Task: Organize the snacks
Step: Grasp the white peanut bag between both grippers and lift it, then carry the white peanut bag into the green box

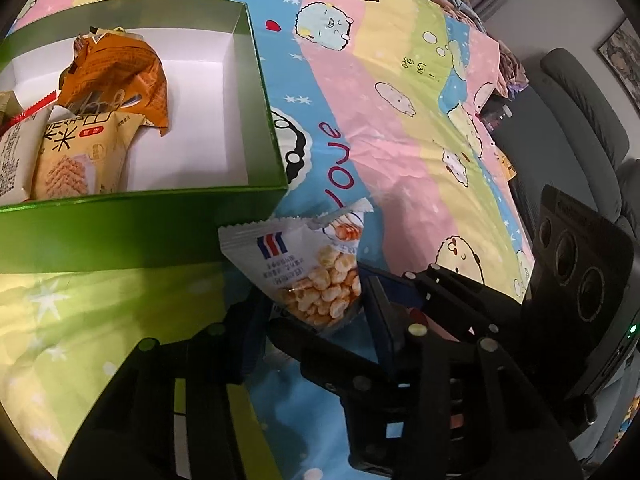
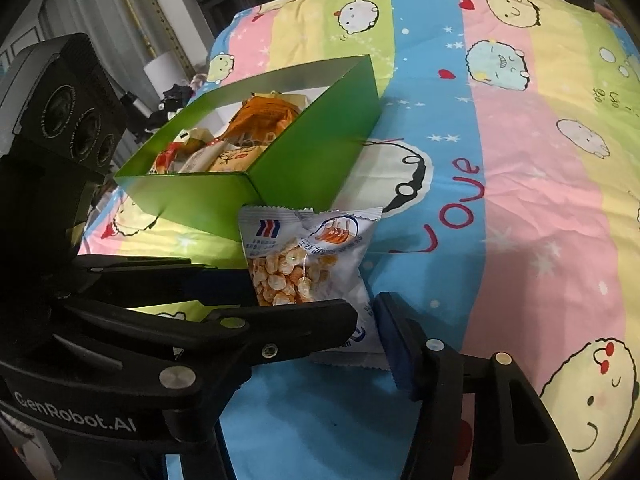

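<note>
Left claw (image 1: 316,312) angled steeply down toward a pastel striped cartoon-print sheet (image 1: 400,128), blue pads set against both sides of the lower end of a white plastic snack packet of orange-yellow puffed pieces (image 1: 304,264), clenched on it. Right claw (image 2: 368,316) tilted down at much the same slant, reaching in from the opposite side, jaws partly parted around the same packet's lower corner. Cannot tell whether the right pads actually press on it, as one black finger covers that part.

Packet resting on the sheet, just outside the near corner of an open green cardboard box (image 1: 264,92), top seam raised toward the box wall.

Seen only from the left wrist: the box's white floor, bare on its right half; a crumpled orange foil snack wrapper (image 1: 120,76) and a beige packet printed with a wafer picture (image 1: 76,152) lying inside at the left; a grey padded armchair (image 1: 580,92) beyond the sheet's edge. Seen only from the right wrist: the box's long outer green wall, the packet's full printed front, and the word "Love" in red on a blue stripe.

Each view partly blocked by the other claw's black linkage and camera housing, crossing below the packet.
</note>
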Motion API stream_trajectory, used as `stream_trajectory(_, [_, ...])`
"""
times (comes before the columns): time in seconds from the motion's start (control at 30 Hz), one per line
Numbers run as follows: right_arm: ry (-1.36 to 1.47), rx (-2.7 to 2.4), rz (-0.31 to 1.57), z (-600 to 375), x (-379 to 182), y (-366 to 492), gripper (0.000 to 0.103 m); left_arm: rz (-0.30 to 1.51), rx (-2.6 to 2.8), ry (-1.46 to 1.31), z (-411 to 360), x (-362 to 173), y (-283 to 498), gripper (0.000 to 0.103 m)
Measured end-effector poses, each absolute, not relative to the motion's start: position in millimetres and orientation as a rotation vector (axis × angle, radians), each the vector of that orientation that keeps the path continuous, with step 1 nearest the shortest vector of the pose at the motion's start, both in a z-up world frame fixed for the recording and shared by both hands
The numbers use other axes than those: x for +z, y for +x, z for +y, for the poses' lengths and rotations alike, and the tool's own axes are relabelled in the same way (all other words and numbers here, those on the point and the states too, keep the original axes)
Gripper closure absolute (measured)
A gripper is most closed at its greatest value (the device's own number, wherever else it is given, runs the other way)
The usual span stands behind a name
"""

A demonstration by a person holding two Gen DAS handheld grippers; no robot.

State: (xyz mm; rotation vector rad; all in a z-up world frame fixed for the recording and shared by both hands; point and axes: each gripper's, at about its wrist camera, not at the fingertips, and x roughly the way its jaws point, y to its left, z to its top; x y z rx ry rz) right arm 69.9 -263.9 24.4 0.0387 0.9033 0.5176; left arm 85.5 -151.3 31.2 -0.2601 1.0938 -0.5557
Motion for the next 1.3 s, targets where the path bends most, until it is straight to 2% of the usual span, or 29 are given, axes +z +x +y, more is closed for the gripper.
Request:
stream_trajectory(0.07, [0.044, 0.529, 0.9, -262.2, 25.2, 67.7, 0.051, 1.091, -0.545, -0.258, -150.2, 33.1, 84.2, 0.061])
stream_trajectory(0.17, [0.051, 0.531, 0.89, -258.5, 28.5, 60.1, 0.053, 1.087, -0.546, -0.254, -147.1, 36.6, 76.8, 0.061])
stream_trajectory(0.73, [0.024, 0.537, 0.745, -224.2, 90.2, -0.1, 0.054, 0.928, -0.54, -0.188, -123.1, 103.3, 17.9, 0.061])
stream_trajectory(1.3, [-0.077, 0.571, 0.61, -164.4, 145.2, 33.3, 0.054, 0.778, -0.495, -0.194, -64.9, 156.3, 50.5, 0.061])
